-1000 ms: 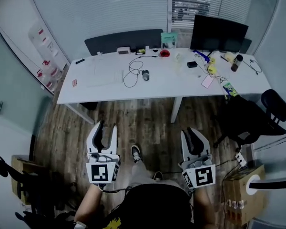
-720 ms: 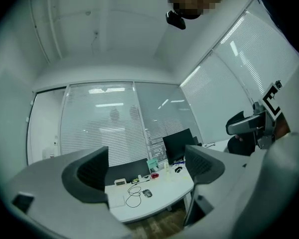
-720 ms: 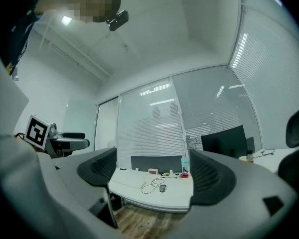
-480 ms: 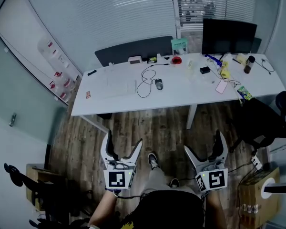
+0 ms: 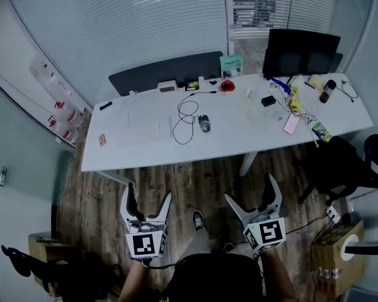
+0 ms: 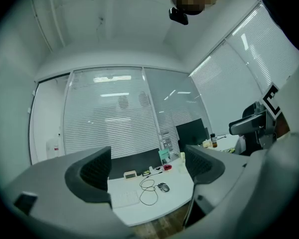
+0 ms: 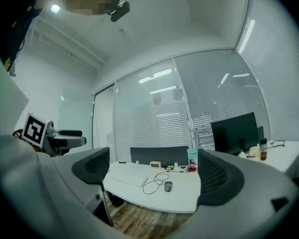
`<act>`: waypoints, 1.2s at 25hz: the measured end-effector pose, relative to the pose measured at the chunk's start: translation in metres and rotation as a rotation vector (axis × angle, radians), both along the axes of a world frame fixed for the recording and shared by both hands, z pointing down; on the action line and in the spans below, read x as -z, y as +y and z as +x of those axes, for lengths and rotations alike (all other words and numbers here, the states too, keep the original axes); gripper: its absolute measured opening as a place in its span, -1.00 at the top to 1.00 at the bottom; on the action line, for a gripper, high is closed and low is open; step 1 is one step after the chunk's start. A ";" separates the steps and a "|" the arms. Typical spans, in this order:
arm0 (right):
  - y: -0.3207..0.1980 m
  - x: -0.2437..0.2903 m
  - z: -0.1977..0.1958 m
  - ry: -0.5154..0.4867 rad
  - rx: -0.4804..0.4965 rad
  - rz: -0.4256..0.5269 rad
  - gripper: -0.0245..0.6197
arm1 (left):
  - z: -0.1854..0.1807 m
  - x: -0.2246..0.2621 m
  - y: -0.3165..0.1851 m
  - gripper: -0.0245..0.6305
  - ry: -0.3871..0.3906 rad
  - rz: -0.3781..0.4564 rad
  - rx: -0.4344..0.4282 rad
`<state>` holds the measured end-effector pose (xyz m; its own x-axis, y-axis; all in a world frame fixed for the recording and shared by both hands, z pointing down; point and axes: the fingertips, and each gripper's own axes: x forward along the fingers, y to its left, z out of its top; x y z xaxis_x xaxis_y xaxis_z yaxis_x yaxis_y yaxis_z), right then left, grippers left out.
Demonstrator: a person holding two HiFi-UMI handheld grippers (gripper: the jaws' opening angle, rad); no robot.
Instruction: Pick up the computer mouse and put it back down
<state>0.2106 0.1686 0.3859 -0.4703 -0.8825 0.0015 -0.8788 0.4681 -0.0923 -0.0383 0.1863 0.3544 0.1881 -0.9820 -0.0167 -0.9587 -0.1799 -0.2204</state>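
Observation:
A dark computer mouse (image 5: 204, 123) lies on the long white desk (image 5: 195, 145), its black cable (image 5: 184, 118) coiled to its left. It also shows as the mouse (image 6: 163, 186) between the left jaws and the mouse (image 7: 168, 185) between the right jaws, far off. My left gripper (image 5: 148, 201) and right gripper (image 5: 252, 192) hover over the wooden floor, well short of the desk, both open and empty, pointing level at it.
A white keyboard (image 5: 148, 131) lies left of the mouse. A black monitor (image 5: 300, 53), a phone (image 5: 291, 124), a bottle (image 5: 328, 90) and small clutter fill the desk's right end. A dark chair (image 5: 167, 72) stands behind; another chair (image 5: 356, 172) and a cardboard box (image 5: 335, 257) at right.
Both grippers went from nearly shut to wide open. The view and both hands have shifted, so the desk now sits a little differently in the head view.

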 end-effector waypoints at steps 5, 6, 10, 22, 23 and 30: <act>-0.070 0.008 -0.080 0.040 0.022 -0.019 -0.79 | -0.067 0.002 -0.074 -0.50 0.056 0.016 0.006; -0.082 0.007 -0.094 0.062 0.018 -0.017 -0.79 | -0.078 -0.002 -0.087 -0.50 0.074 0.016 0.002; -0.133 -0.015 -0.150 0.136 -0.031 -0.062 -0.73 | -0.109 -0.015 -0.146 -0.49 0.149 0.018 -0.041; -0.229 -0.128 -0.200 0.209 -0.129 -0.285 -0.69 | -0.163 -0.127 -0.266 -0.31 0.137 -0.100 -0.110; -0.236 -0.136 -0.195 0.216 -0.136 -0.302 -0.67 | -0.164 -0.133 -0.273 -0.31 0.151 -0.113 -0.101; -0.346 -0.178 -0.174 0.247 -0.189 -0.322 -0.53 | -0.182 -0.170 -0.353 -0.31 0.222 -0.268 0.027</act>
<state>0.0367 -0.1777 0.5639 -0.2517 -0.8890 0.3826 -0.9602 0.2789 0.0163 -0.2200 -0.1670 0.5246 0.1831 -0.9615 0.2049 -0.9831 -0.1774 0.0460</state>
